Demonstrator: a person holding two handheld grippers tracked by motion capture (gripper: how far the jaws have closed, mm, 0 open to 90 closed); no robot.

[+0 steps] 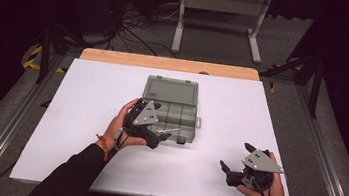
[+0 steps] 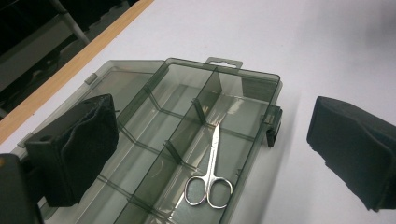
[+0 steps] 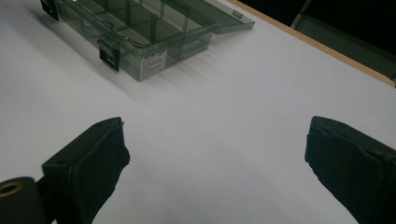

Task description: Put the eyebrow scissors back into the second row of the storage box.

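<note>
Between your left gripper's two black padded fingers, the small pair of shiny steel scissors is lying flat in a front compartment of the smoky grey, see-through plastic organiser box, and nothing is touching it: the fingers are standing wide apart, one over the box's inner dividers and the other out over the white bench beyond the box wall, holding nothing. In the left gripper view the scissors' long axis is running nearly straight away from you, the two round finger loops nearest the gripper and the closed blades pointing towards the far wall with the hang tab, so it is lying roughly along the gripper's own line and across the gap between the fingers. Seen from the high view, your left gripper is hovering right at the box's near edge, while your right gripper is sitting well apart on the bench, near the front right, its fingers also spread wide and empty; the left hand is plainly the nearer one. The box's hinged lid is lying open and flat beyond it, two dark latches hanging on its front wall.
</note>
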